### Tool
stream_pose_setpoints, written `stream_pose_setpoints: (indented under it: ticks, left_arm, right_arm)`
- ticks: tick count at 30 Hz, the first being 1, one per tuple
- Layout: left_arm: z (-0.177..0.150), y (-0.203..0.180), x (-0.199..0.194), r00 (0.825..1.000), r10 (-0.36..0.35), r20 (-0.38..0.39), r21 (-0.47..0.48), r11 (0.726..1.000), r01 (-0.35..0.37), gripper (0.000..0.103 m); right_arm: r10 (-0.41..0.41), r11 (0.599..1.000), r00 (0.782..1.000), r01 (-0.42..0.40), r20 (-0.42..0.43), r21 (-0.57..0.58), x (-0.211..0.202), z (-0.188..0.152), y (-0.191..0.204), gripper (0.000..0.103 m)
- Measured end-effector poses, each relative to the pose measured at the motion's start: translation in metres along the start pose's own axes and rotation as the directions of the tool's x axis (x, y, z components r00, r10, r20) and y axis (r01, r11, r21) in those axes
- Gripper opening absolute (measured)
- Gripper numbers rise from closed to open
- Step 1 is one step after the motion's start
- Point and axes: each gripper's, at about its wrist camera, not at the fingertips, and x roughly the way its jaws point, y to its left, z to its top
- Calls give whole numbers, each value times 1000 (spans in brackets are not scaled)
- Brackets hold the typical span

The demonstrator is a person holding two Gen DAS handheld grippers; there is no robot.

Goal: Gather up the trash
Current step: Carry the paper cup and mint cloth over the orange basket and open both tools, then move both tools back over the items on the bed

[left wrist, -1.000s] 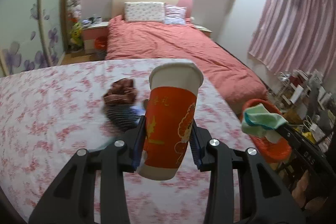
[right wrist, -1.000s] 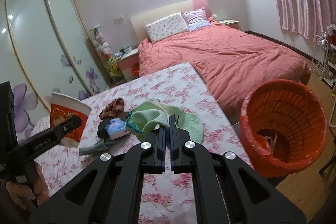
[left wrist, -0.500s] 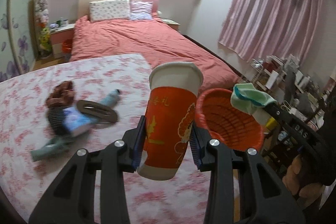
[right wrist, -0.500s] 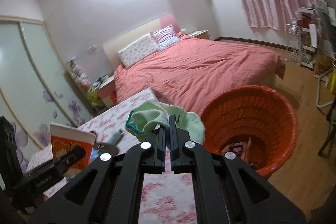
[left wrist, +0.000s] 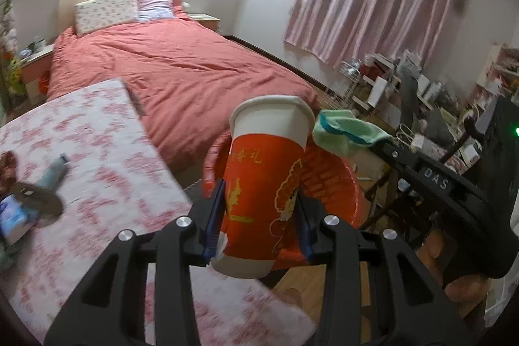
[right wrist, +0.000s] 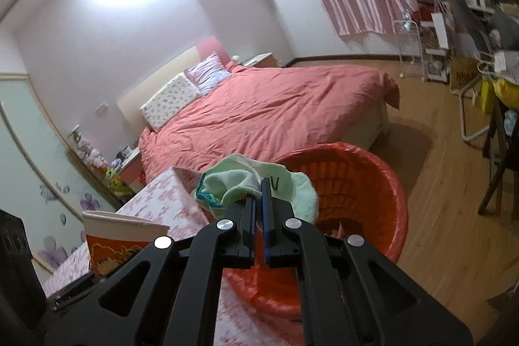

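A basket (right wrist: 382, 184) stands on the floor just beside the corner of a cloth-covered table (left wrist: 107, 184), between the table and the bed (right wrist: 275, 112) behind it. A paper cup (left wrist: 262, 180) and a sock (right wrist: 246, 187) hang above the basket's rim. Small items (left wrist: 39, 196) lie on the table, well left of the basket. Cluttered shelves (left wrist: 405, 93) stand right of the basket.
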Motion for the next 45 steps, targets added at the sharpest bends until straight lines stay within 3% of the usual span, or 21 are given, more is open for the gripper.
stream_pose_setpoints:
  ticks: [4,8,15,24,33,38,43,45]
  left_arm:
    - [5,-11,37,999,3,-39,24,1000,-2,40]
    - [2,-5,63,997,24,-80,8,1000,-23,54]
    - [-6,18,66,991,84,-101,-11,996,-85,59]
    - [-23,57,12,974,219,-48,-17,975,-220,69]
    - [-64,134,-61,918,395,-40,-85,914,-397,75]
    - [-91,194,-102,863,501,-61,-162,849,-504,77]
    - [-115,246,-126,825,554,-110,-233,793,-563,77]
    - [-120,254,-129,819,560,-125,-241,784,-572,77]
  right_arm:
    - [-32,999,999,33,-26,34,20,5,-18,7]
    - [-38,997,995,44,-90,66,39,3,-33,38]
    - [-63,996,992,68,-107,48,39,-5,-38,44]
    - [-54,998,992,55,-116,6,26,-11,-16,52]
    - [-16,997,984,1,-177,-82,21,-40,30,55]
    - [9,989,972,-43,-234,-140,24,-64,60,55]
    - [34,976,955,-95,-294,-195,28,-86,90,55]
    - [42,970,947,-115,-319,-213,31,-97,103,55]
